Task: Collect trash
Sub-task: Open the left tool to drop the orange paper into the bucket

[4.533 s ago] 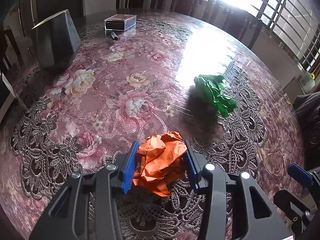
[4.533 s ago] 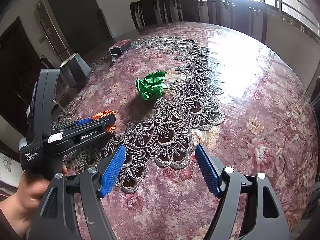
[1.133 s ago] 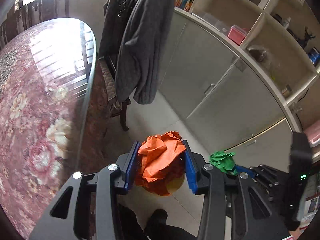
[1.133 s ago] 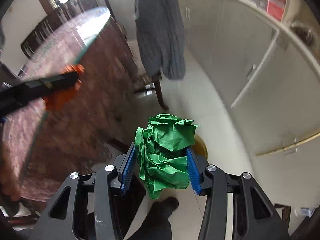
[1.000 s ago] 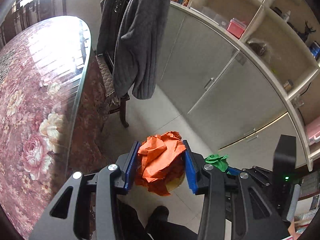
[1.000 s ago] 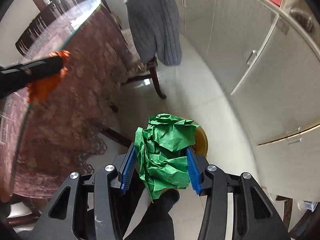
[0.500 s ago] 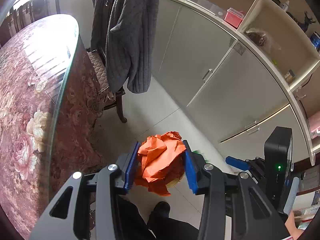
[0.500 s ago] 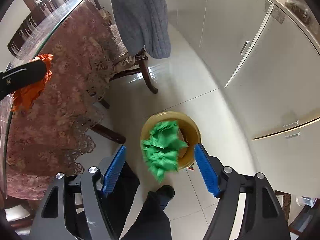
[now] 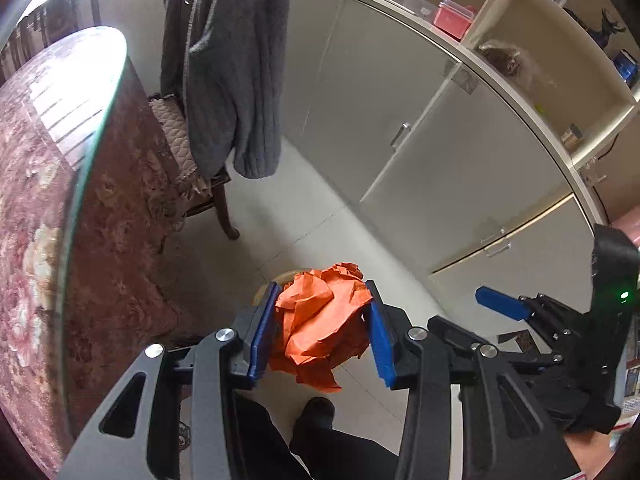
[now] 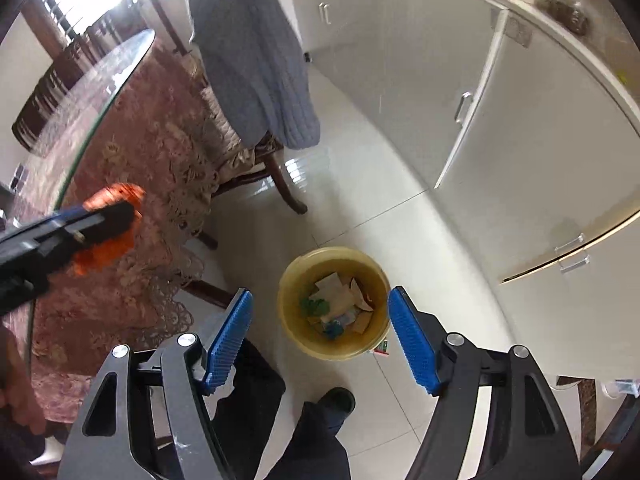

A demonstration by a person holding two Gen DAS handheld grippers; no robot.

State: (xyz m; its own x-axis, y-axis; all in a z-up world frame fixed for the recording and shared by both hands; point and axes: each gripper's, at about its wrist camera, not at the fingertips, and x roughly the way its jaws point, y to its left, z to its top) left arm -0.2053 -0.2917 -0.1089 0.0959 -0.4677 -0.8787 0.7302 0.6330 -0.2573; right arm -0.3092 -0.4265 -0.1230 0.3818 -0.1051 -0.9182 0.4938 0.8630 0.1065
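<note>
My left gripper is shut on a crumpled orange paper ball and holds it in the air above the floor. A sliver of the yellow trash bin shows behind the ball. My right gripper is open and empty, held high over the yellow trash bin. Green crumpled paper lies inside the bin among other scraps. The left gripper with the orange ball shows blurred at the left of the right wrist view. The right gripper shows at the right of the left wrist view.
A round table with a floral cloth is on the left. A chair draped with a grey sweater stands by it. White cabinets run along the right. The person's leg and shoe are on the tiled floor by the bin.
My right gripper opened and the green paper dropped into the yellow bin. My left gripper, still holding the orange ball, moved off the table toward the bin.
</note>
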